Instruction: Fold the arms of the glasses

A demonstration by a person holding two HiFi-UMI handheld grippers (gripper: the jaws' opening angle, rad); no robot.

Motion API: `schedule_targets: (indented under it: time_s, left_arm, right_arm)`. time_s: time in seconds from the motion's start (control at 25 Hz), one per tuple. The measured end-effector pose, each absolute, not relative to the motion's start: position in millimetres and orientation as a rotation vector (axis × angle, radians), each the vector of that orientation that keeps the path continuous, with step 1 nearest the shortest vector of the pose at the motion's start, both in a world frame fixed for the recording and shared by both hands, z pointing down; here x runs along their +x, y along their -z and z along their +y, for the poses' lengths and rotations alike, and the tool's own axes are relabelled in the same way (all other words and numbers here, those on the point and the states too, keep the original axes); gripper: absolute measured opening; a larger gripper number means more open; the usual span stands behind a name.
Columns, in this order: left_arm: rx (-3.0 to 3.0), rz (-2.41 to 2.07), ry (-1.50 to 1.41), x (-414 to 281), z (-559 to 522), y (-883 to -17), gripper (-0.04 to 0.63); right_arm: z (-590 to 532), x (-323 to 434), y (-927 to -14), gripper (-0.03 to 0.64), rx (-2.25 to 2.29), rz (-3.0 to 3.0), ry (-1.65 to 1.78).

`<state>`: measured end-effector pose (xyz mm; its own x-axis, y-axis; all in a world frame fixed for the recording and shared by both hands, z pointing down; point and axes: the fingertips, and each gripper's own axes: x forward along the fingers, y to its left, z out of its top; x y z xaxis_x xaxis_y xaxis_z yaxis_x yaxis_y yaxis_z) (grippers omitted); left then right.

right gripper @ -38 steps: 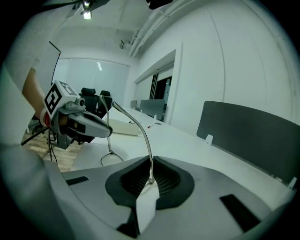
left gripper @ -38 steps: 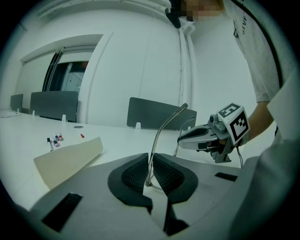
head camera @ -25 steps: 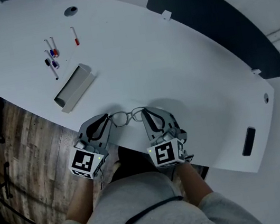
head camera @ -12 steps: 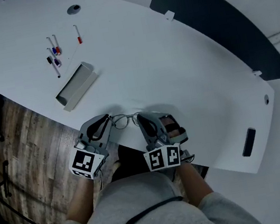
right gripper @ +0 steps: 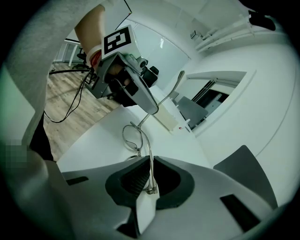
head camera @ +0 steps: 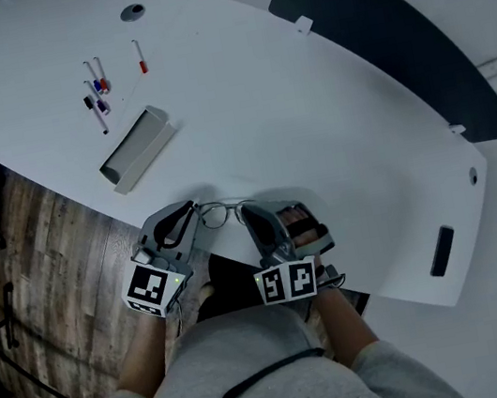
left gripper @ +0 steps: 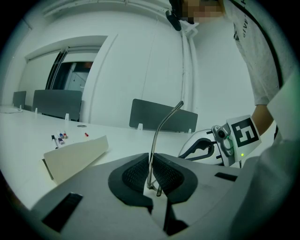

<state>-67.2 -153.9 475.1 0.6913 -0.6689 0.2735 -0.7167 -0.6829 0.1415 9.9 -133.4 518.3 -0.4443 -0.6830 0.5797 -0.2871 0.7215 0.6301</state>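
At the far left of the head view, a wood-plank floor (head camera: 8, 293) runs under the edge of a long white bench (head camera: 308, 106) that fills most of the view. On the bench's left part lie a few marker pens (head camera: 96, 92). A round grey cap (head camera: 132, 13) sits beyond them, and an open grey tray (head camera: 135, 147) lies nearer the person.

At the bench's near edge, the left gripper (head camera: 192, 215) has its jaws closed on one thin metal arm of the glasses (head camera: 218, 214). In the left gripper view that arm rises from between the dark pads and curves off to the right. The glasses sit between the two grippers, with the lenses towards the bench's middle. Whether the glasses rest on the bench cannot be told.

Just to the right, the right gripper (head camera: 247, 212) is clamped on the other end of the frame, where a thin metal piece runs down between its pads.

Further right, a dark panel (head camera: 382, 36) stands along the bench's far edge, and a small black slot (head camera: 441, 251) sits near the bench's right end. The walls of the room are white.
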Motion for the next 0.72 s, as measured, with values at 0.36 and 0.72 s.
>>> schedule_targets:
  time_s: [0.36, 0.72]
  left_arm:
    - [2.668, -1.117, -0.299, -68.3, -151.3, -475.1, 0.035]
    - [2.665, -1.120, -0.320, -68.5, -145.2, -476.3, 0.035]
  right_arm:
    - [-132.4, 8.8, -517.6, 0.034, 0.750, -2.061, 0.535]
    - [-130.7, 22.3, -497.9, 0.126, 0.914, -2.383, 0.024]
